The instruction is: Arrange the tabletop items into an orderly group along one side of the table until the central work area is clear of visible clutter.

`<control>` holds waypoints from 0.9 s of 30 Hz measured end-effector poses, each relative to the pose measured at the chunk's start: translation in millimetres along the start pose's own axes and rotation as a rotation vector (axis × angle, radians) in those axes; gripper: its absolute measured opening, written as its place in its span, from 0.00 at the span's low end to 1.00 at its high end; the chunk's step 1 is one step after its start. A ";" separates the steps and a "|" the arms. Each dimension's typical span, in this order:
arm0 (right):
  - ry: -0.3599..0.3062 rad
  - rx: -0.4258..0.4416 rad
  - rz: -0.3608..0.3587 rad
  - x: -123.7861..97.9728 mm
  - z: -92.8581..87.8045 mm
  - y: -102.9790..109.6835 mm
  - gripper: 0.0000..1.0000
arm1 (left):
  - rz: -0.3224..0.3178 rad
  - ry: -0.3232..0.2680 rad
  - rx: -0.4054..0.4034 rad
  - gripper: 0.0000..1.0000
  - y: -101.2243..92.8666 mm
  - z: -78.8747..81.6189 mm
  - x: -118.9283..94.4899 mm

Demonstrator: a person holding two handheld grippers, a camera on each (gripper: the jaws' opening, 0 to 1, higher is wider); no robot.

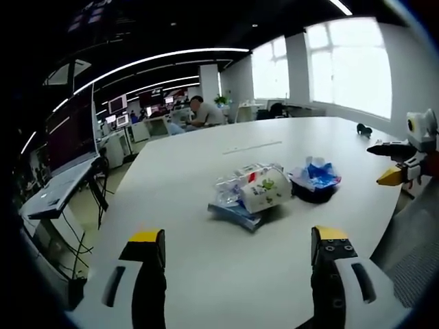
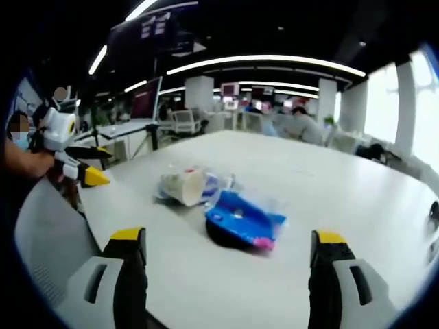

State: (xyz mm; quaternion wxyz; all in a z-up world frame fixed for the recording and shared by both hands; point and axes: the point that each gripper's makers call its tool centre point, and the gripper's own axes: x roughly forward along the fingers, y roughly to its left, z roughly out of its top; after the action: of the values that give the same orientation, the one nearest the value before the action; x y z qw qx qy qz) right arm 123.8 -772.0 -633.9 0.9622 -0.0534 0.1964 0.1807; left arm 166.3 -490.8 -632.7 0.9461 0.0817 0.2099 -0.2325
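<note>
Open-plan office with ceiling strip lights, bright windows and seated people at distant desks; a large white counter [image 1: 206,267] occupies the foreground. Near its centre lie a cup [image 1: 263,195] on clear packets and, just beside it, a blue-wrapped dark bowl [image 1: 314,182]; left tool [image 1: 236,247] and right tool [image 2: 230,247] both stand apart, clear of the items.

— What's carrying it all?
— A big white table [image 1: 206,274]
— And on it?
— A white cup [image 1: 264,194] on its side, touching a clear plastic packet [image 1: 233,212]; just beside them a blue bag [image 1: 314,177] on something dark
</note>
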 end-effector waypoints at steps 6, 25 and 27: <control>0.010 -0.028 0.011 3.8 6.4 -9.7 0.93 | -0.001 0.015 0.012 0.85 -0.1 6.0 8.6; 0.032 -0.076 0.121 29.3 27.3 -22.4 0.83 | 0.014 0.068 0.049 0.79 -5.0 23.5 30.7; 0.028 -0.078 0.132 32.1 28.5 -22.3 0.83 | 0.016 0.081 0.064 0.78 -6.2 22.6 33.6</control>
State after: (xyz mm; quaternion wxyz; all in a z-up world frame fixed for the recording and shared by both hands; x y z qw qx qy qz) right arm 169.8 -777.3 -619.7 0.9426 -0.0801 0.2058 0.2503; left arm 198.5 -515.6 -627.4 0.9355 0.1231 0.2400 -0.2283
